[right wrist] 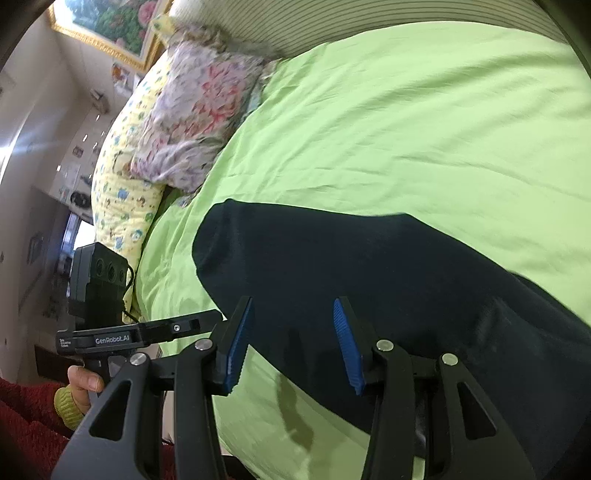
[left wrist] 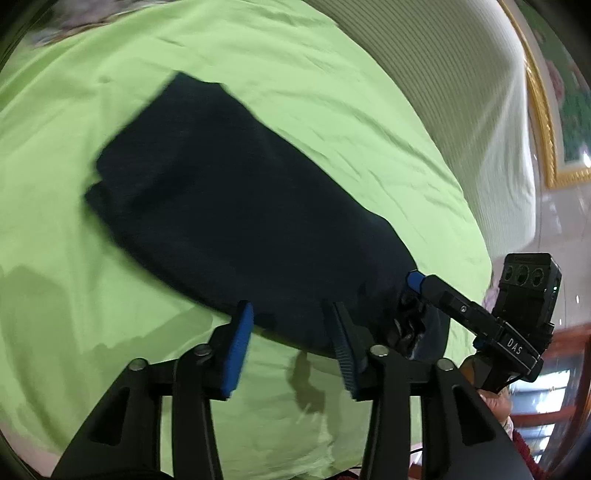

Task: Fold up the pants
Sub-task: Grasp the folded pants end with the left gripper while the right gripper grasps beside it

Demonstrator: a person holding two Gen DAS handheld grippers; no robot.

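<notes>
A: Start nearest. What are the tongs doing?

B: In the left wrist view the left gripper (left wrist: 291,332) stands about half open, its blue ribbed pads (left wrist: 240,347) apart with nothing pinched between them. The near edge of the dark navy fabric pants (left wrist: 236,206) lies just under and past the tips, but the pads do not press on it.

A: And the other one?

B: In the right wrist view the right gripper (right wrist: 295,332) is also about half open. The pants (right wrist: 388,295) fill the gap behind its blue pads (right wrist: 349,343), yet I see no cloth clamped there. From the left camera, the right gripper's tip sits at 4 o'clock, touching or just over the pants' end; whether it grips I cannot tell.

A: Where do the pants lie?

B: Flat on the light green wrinkled bedsheet (left wrist: 332,92), a long folded band running from 4 o'clock towards 10 o'clock in the left view.

A: Anything of the person?

B: A hand (right wrist: 83,382) in a yellow-green knit cuff (right wrist: 68,406) holds the left tool at 8 o'clock in the right view.

A: Farther off?

B: A floral patterned pillow (right wrist: 199,114) at 11 o'clock on a yellow printed pillow (right wrist: 122,192), and beyond them a gold-framed flower painting (right wrist: 110,22)
</notes>
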